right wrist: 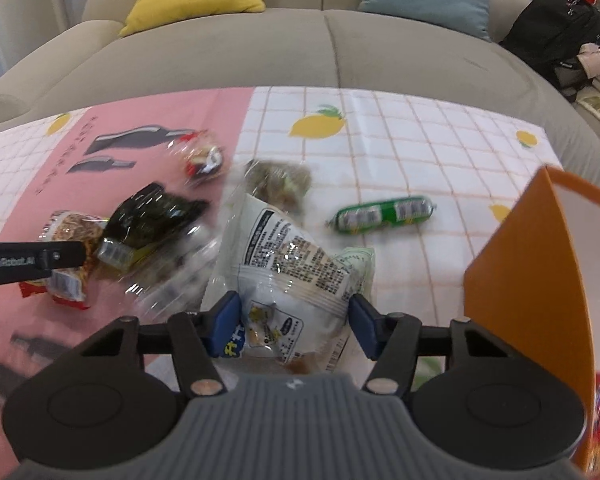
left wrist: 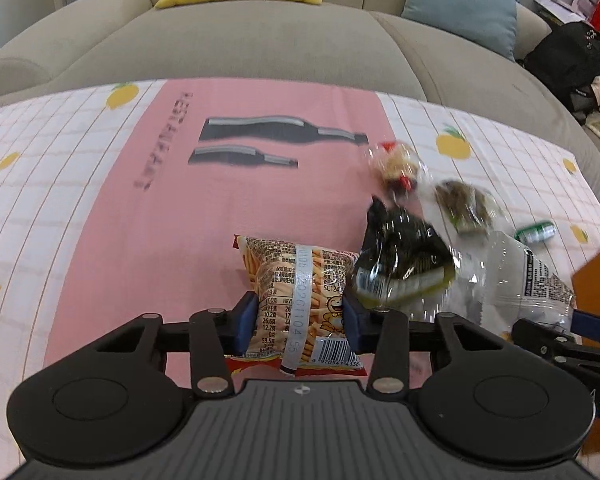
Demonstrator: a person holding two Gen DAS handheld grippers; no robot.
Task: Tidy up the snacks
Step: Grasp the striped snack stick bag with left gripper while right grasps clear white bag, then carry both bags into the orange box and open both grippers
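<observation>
Snacks are mostly loose on the tablecloth (right wrist: 420, 128), so the sorting looks barely begun. Left gripper (left wrist: 299, 314) has its blue pads pressed against both sides of a packet of stick snacks (left wrist: 300, 300), back side up with barcode and nutrition print showing, sitting on the pink panel of the cloth. Right gripper (right wrist: 294, 322) brackets a white-and-clear snack bag (right wrist: 288, 272); the left pad is touching the film, while the right pad sits at the bag's edge, and whether it truly bites is hard to call. Around them: a dark seaweed packet (right wrist: 152, 220) just beside the stick snacks, a small clear pack with red ends (right wrist: 202, 156) further back, a greenish-brown pack (right wrist: 278, 182) behind the white bag, and a green sausage stick (right wrist: 380, 214) lying alone on the checked cloth, well apart. An orange box (right wrist: 528, 280) stands at the right edge of the table, probably the destination; a sliver of a red packet shows low by its corner, but whether that is inside I cannot tell. So by my reading: two packets being gripped, nothing visibly stowed, four more waiting. Several packs are smeared by blur and their labels unreadable; the box's interior is cut off, and the table's near edge hides behind the gripper bodies.
</observation>
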